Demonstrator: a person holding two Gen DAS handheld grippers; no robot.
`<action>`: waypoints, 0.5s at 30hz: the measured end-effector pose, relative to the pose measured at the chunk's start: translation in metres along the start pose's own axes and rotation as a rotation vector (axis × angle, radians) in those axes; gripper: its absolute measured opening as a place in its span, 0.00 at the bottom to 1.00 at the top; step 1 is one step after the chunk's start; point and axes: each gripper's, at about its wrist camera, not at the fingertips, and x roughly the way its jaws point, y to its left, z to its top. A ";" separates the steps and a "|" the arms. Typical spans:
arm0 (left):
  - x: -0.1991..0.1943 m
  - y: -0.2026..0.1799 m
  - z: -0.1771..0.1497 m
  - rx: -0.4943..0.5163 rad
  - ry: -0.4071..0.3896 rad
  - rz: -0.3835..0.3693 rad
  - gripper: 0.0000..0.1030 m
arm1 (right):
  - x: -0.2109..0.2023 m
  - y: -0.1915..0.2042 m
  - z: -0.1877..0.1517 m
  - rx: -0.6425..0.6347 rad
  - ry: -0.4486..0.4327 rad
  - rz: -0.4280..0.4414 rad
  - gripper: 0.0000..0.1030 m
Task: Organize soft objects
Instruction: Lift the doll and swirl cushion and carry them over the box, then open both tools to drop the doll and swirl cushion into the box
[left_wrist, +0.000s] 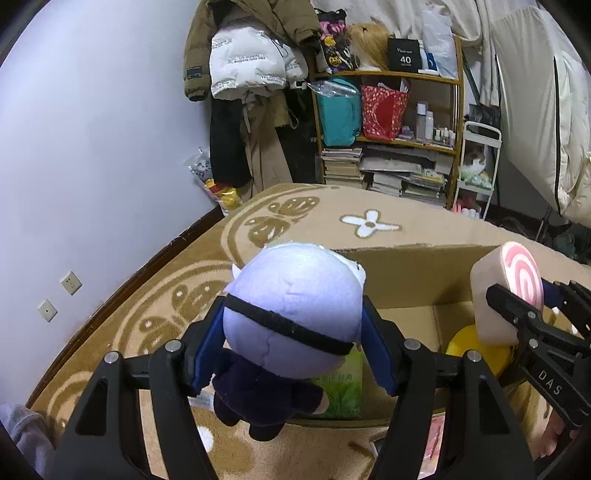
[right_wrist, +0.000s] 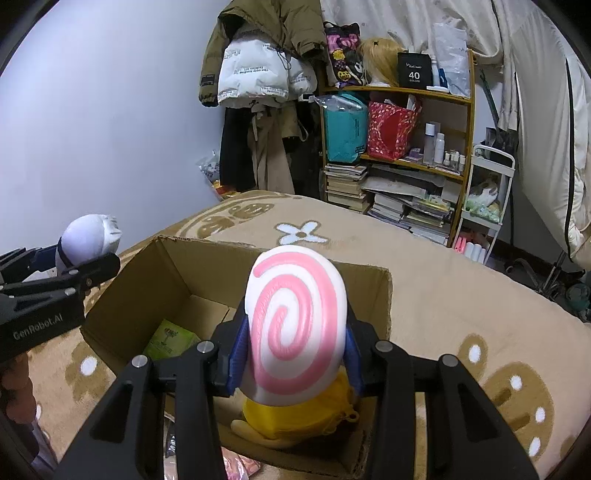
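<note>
1. Left wrist view: left gripper clenched on a plush doll with a pale lilac head, hanging above the near edge of the cardboard box.
2. Right gripper clamps a pink-swirl squishy toy above the box interior, over a yellow plush.
3. Judgement: lower each toy past the rim before letting go, aiming at free floor beside the green packet.
4. Both toys sit squarely between their blue pads.

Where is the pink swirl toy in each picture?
Left wrist view: the swirl toy is at the right edge, held in the right gripper above the box.
Right wrist view: the swirl toy is in the centre, between the gripper's blue pads.
Shared landmark: the white flower on the rug.
</note>
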 end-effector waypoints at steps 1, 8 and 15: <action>0.002 -0.001 -0.001 0.001 0.005 -0.002 0.65 | 0.000 0.000 0.000 0.001 0.000 0.000 0.45; 0.007 -0.006 -0.007 0.017 0.021 -0.003 0.65 | 0.001 -0.002 -0.002 0.009 0.005 0.000 0.46; 0.012 -0.013 -0.011 0.046 0.036 0.011 0.66 | 0.000 -0.003 -0.003 0.004 0.011 0.001 0.47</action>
